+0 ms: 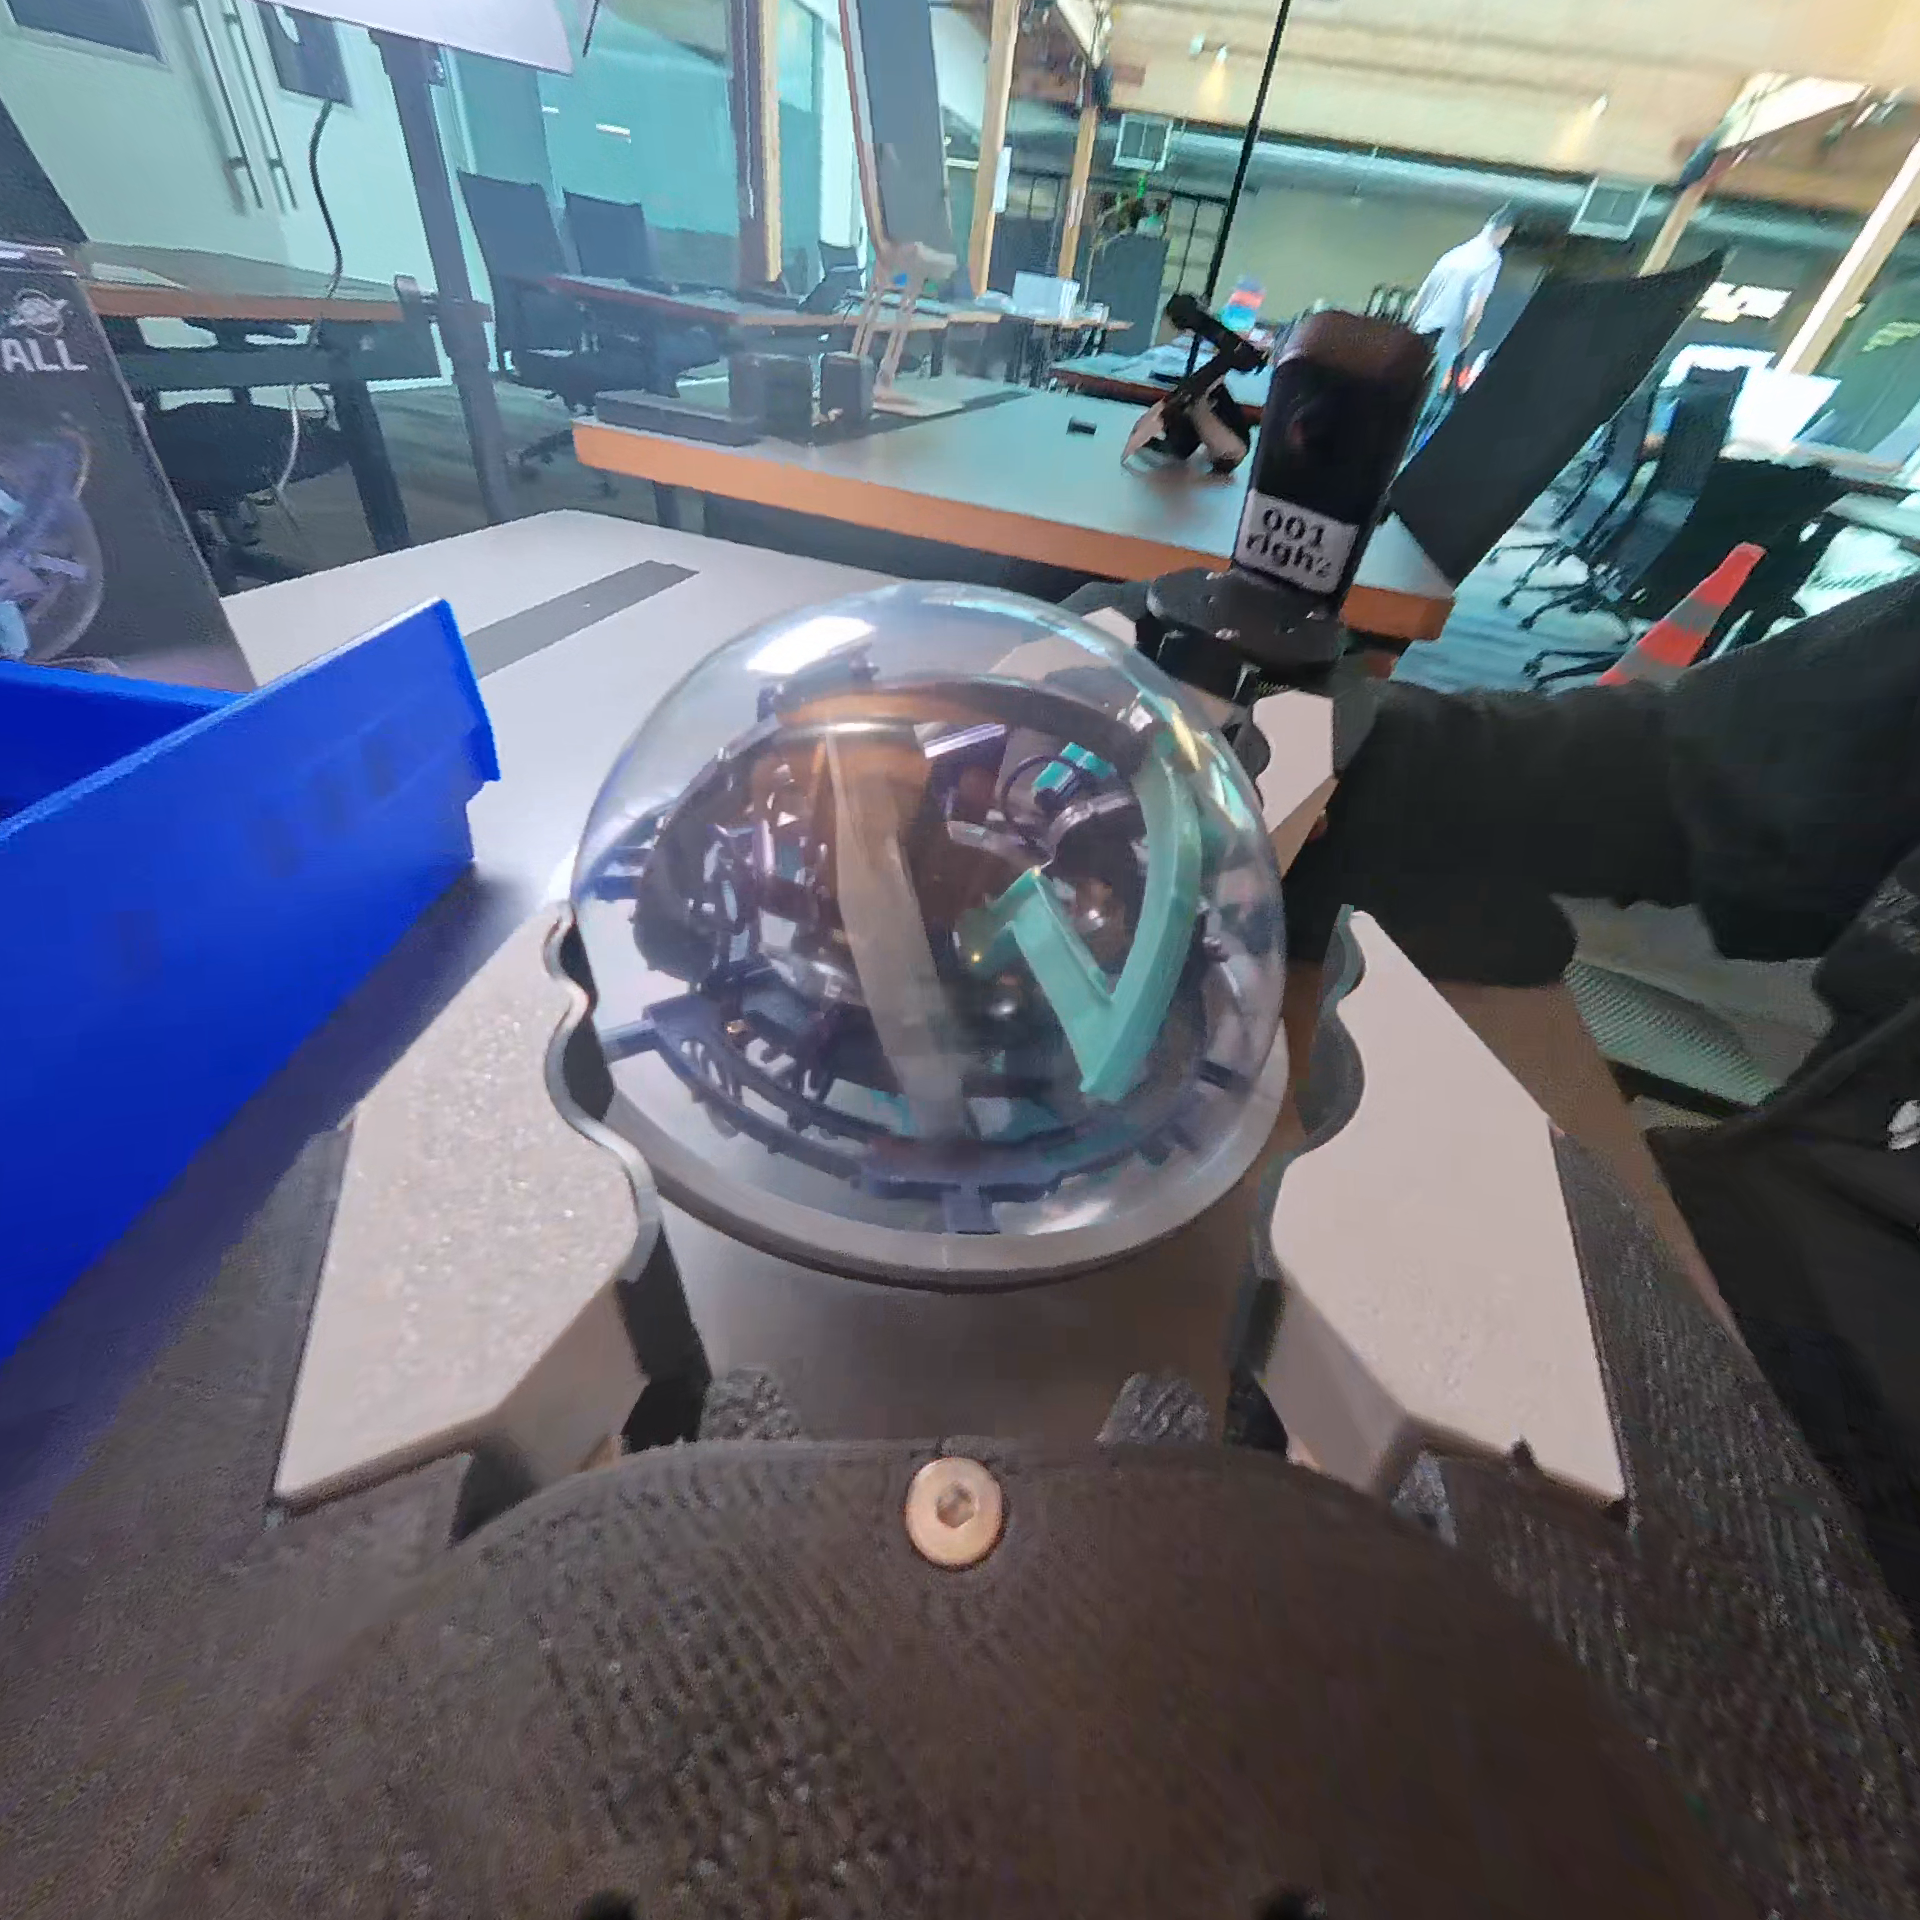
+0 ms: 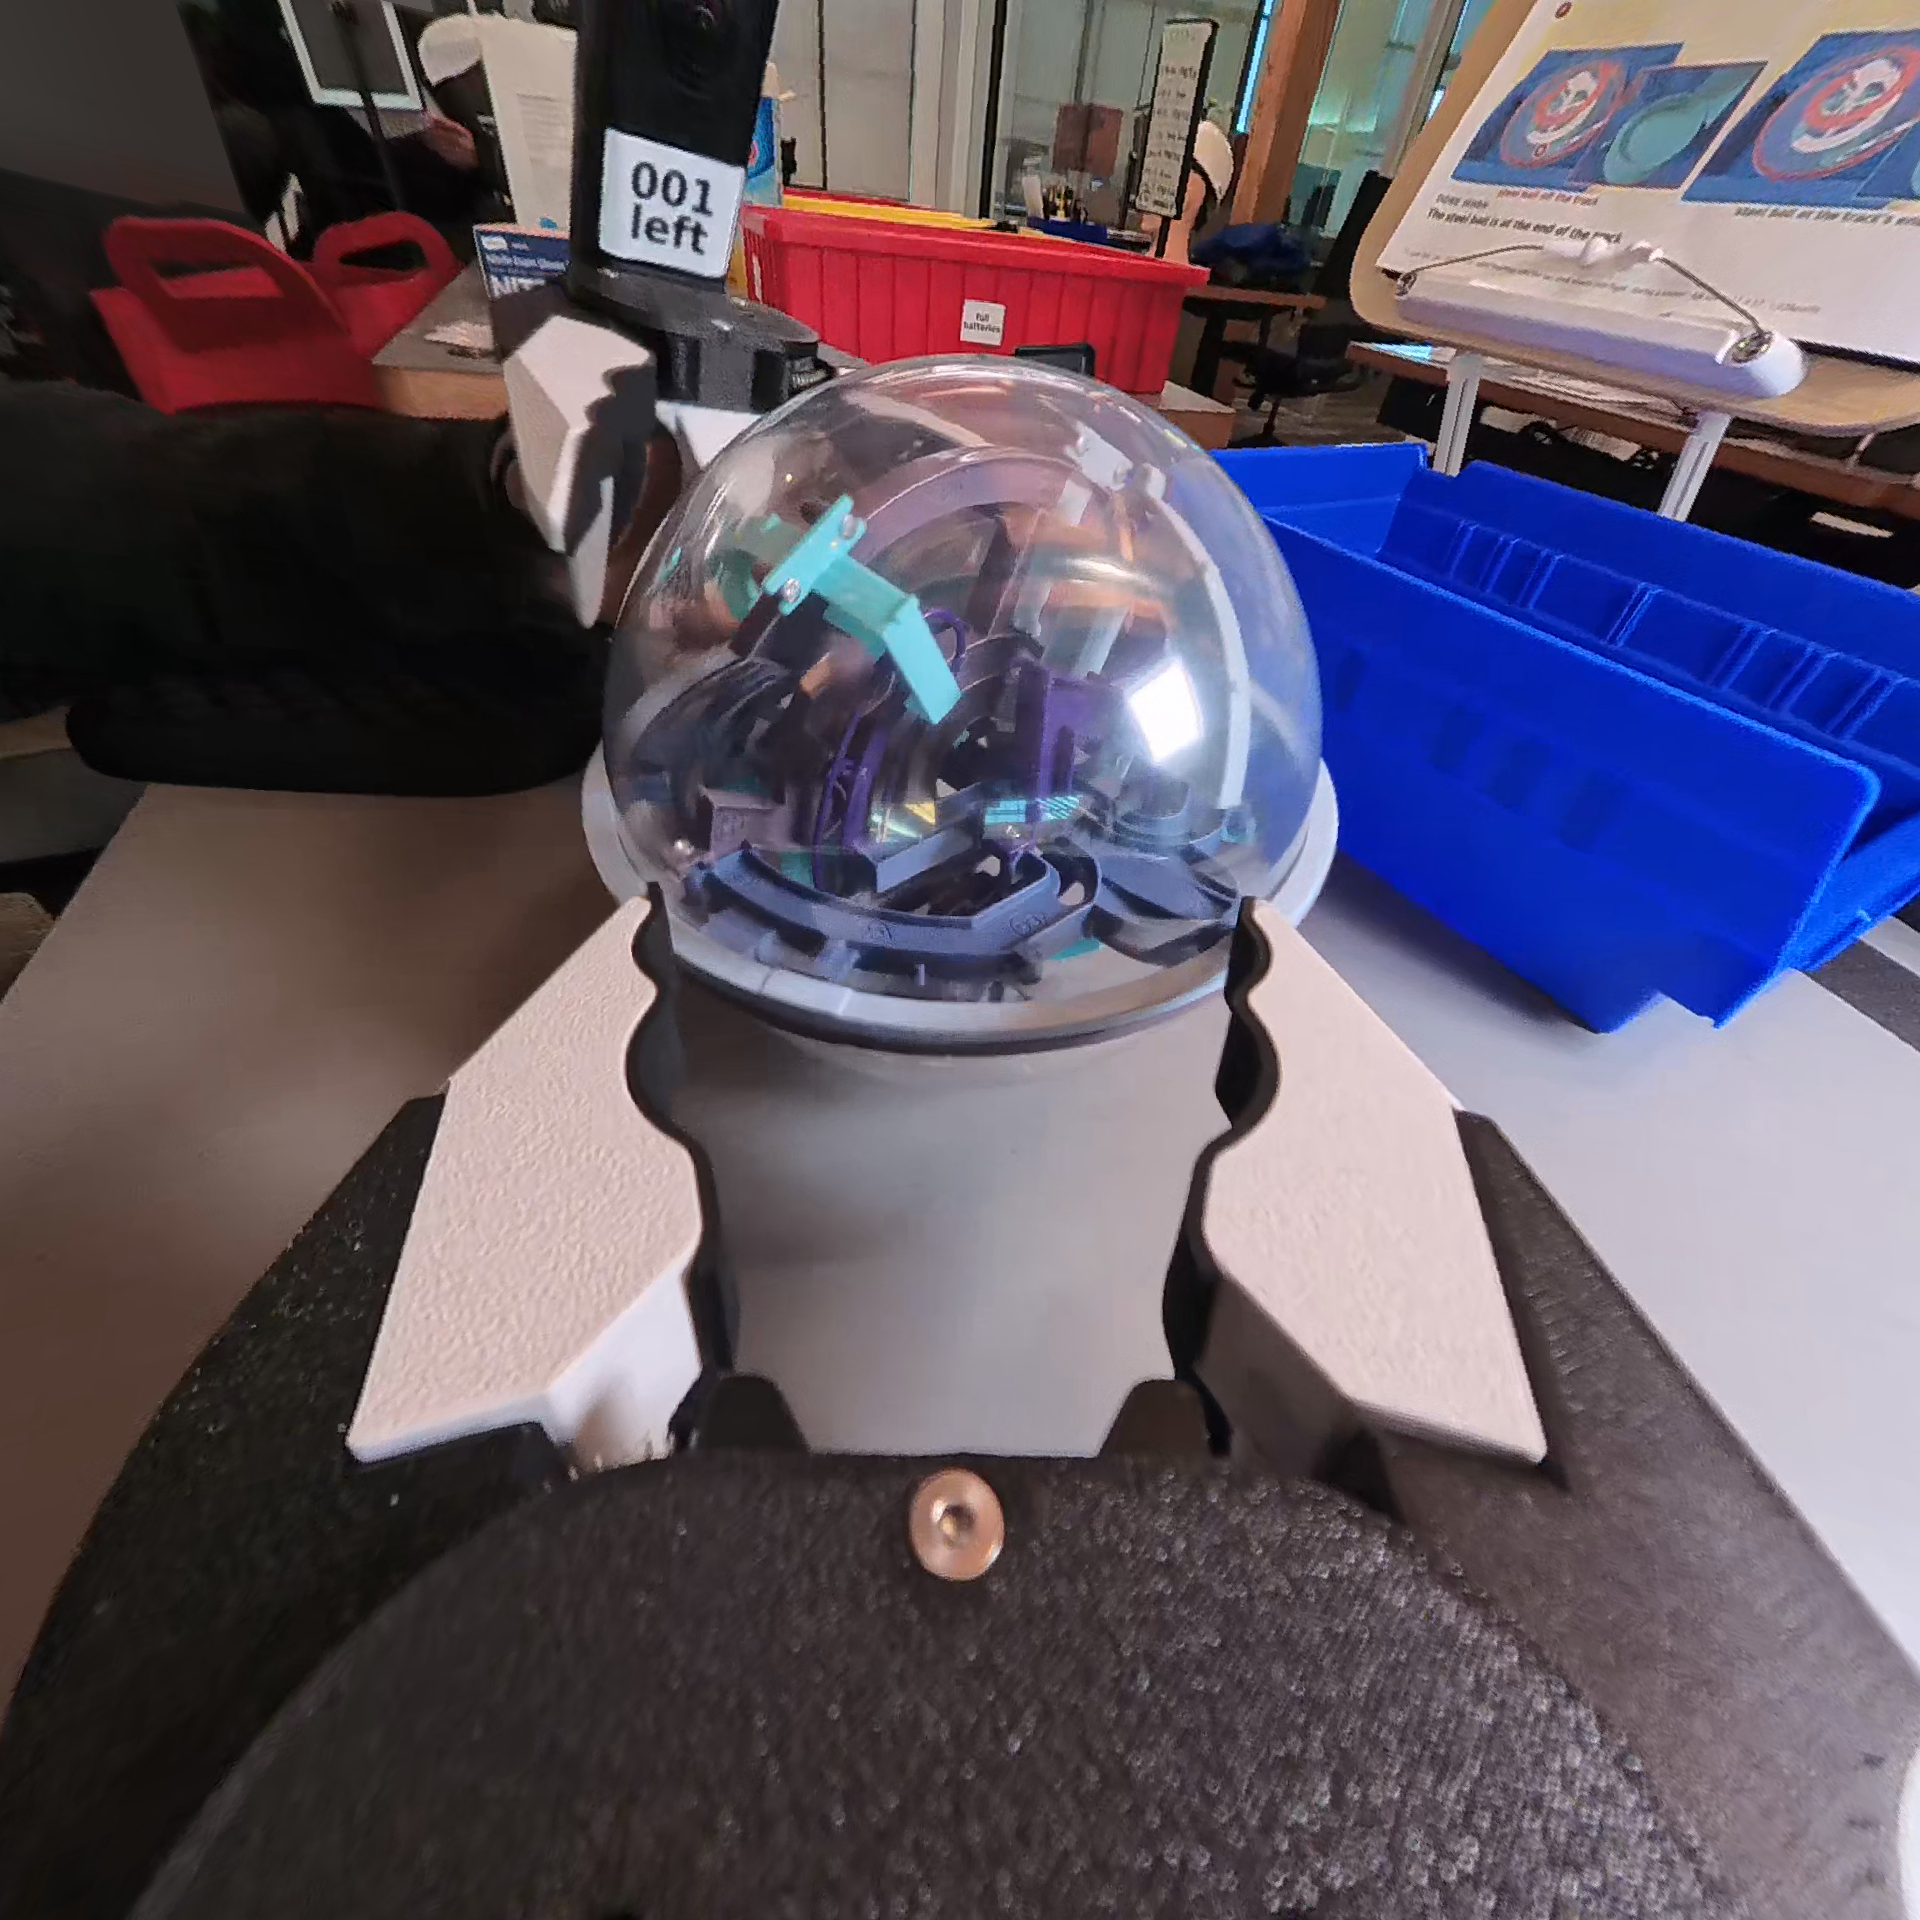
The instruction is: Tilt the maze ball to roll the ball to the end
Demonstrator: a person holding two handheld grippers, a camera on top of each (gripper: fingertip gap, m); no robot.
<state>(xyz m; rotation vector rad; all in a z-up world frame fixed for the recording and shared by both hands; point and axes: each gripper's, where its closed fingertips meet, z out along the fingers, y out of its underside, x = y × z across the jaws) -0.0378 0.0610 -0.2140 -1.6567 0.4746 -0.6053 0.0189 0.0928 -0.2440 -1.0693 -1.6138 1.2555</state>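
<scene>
The maze ball [image 1: 925, 935] is a clear dome with teal, purple and grey tracks inside, on a grey rimmed base on the table [image 1: 416, 582]. My left gripper [image 1: 940, 956] spans its widest part, with both pads against the dome's sides. My right gripper [image 2: 948, 935] comes from the opposite side, and its two dark pads touch the near curve of the maze ball [image 2: 956, 707]. One white finger of the left gripper [image 2: 577, 488] shows behind the dome in the right wrist view. The right gripper's camera post [image 1: 1320, 447] stands beyond the ball in the left wrist view. I cannot pick out the small steel ball.
A blue bin [image 1: 208, 883] stands close beside the ball and also shows in the right wrist view [image 2: 1610, 748]. A dark box [image 1: 62, 468] stands behind it. A black-gloved hand [image 1: 1558, 810] holds the right gripper. A red crate [image 2: 966, 281] and an instruction board [image 2: 1662, 156] stand farther back.
</scene>
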